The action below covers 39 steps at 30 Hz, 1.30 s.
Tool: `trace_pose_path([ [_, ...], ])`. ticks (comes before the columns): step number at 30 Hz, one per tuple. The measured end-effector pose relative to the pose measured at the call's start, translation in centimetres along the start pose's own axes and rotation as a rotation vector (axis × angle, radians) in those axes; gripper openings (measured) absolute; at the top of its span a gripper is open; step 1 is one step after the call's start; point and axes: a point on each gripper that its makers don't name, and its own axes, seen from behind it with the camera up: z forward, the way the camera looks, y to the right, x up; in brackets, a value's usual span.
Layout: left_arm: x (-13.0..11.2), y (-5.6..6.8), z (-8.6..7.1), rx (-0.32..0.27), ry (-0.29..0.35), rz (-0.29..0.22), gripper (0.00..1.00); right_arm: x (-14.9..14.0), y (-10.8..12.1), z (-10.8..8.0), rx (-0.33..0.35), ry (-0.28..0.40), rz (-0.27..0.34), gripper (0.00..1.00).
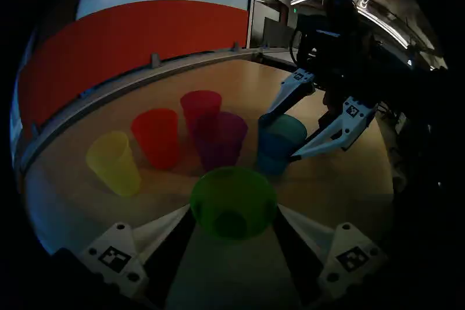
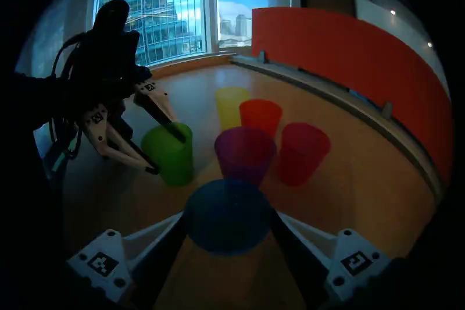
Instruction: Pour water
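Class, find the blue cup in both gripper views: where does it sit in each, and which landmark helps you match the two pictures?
Left gripper view: the blue cup stands right of centre, between the right gripper's tongs.
Right gripper view: the cup sits bottom centre, between that camera's own tongs.
Shared landmark: the purple cup, next to the blue one in both.

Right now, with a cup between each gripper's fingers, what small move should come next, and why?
Probably squeeze the right gripper on the blue cup and lift it slightly. It stands on the table between the fingers, like the green cup in the left gripper; I can't tell if either grip is firm.
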Motion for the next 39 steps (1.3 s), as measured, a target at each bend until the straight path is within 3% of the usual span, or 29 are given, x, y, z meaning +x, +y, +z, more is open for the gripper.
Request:
trace_pose_path([
  [6,0.0,-0.1,0.0,0.001,0.005,-0.01,0.87,0.0,-0.1,0.2,-0.004,0.013,-0.024,0.92],
  [20,1.4,0.3,-0.8,0.011,0.054,-0.019,0.86,1.7,0.3,-1.3,-0.039,0.079,-0.027,0.92],
  [29,4.7,0.0,-3.0,0.048,0.15,-0.009,0.86,5.3,0.4,-4.3,-0.063,0.169,-0.01,0.92],
  [39,9.5,-0.9,-6.6,0.103,0.285,0.016,0.86,9.7,0.7,-7.8,-0.101,0.273,-0.018,0.92],
])
